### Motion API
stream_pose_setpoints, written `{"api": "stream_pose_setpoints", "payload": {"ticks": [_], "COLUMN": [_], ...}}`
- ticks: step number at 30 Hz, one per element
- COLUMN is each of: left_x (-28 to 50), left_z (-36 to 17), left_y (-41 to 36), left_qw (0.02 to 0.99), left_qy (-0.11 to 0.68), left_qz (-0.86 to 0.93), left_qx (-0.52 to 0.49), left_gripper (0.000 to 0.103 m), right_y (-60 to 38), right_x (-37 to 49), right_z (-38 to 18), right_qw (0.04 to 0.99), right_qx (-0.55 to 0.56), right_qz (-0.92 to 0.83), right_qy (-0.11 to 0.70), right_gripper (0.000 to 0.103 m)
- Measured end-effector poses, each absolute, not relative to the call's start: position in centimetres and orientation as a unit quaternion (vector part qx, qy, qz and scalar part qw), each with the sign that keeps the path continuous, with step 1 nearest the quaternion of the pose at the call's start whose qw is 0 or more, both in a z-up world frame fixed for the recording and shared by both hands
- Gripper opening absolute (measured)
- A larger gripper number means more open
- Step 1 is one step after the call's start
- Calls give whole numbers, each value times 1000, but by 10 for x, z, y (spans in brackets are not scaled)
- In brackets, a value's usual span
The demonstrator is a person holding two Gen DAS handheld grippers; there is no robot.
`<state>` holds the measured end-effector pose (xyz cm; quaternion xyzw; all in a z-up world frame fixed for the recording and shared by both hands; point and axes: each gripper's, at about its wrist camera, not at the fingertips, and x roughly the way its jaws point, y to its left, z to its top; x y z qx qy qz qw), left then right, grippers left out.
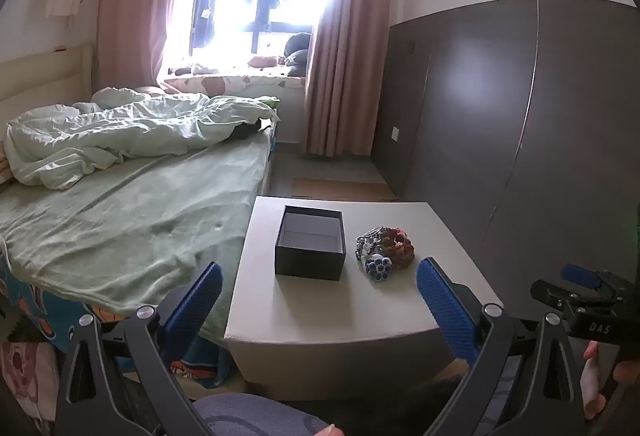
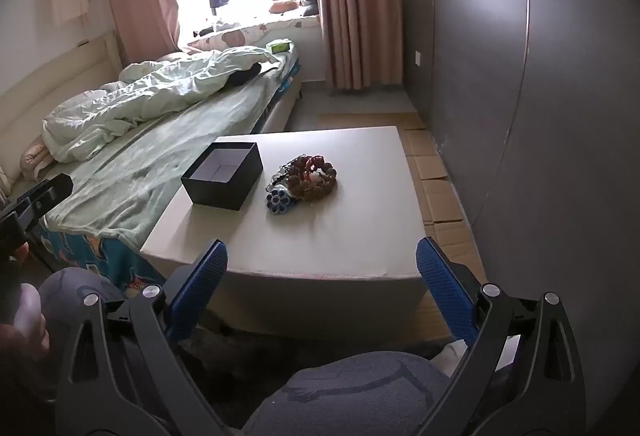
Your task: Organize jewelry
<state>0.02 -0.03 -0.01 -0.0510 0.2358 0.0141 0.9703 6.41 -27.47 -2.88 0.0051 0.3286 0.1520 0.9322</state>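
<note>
An open black box (image 1: 310,248) (image 2: 222,175) with a pale lining stands on a low white table (image 1: 320,308) (image 2: 320,236). To its right lies a heap of jewelry (image 1: 384,246) (image 2: 305,179): brown bead bracelets, dark beads and a blue flower piece (image 1: 378,268) (image 2: 279,201). My left gripper (image 1: 320,286) hovers short of the table's near edge, jaws wide apart, nothing between them. My right gripper (image 2: 322,268) hangs the same way at the near edge, open and empty. The right gripper's body (image 1: 588,300) shows at the right of the left wrist view.
A bed (image 1: 120,203) (image 2: 140,139) with a green sheet and crumpled duvet runs along the table's left side. A dark wardrobe wall (image 1: 520,115) (image 2: 520,75) stands to the right. Cardboard (image 2: 436,175) lies on the floor. A person's knees (image 2: 352,392) are below the grippers.
</note>
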Motion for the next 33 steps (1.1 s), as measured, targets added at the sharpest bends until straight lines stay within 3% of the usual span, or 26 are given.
{"api": "stream_pose_setpoints", "payload": {"ticks": [33], "left_x": [4], "left_z": [-3], "left_y": [-2], "left_qw": [971], "left_qy": [236], "left_qz": [3], "left_qx": [-50], "left_gripper": [94], "right_y": [-271], "right_x": [61], "right_z": [-22], "right_qw": [938], "right_qx": [6], "right_qz": [146], "right_qy": [313], "right_gripper": [95]}}
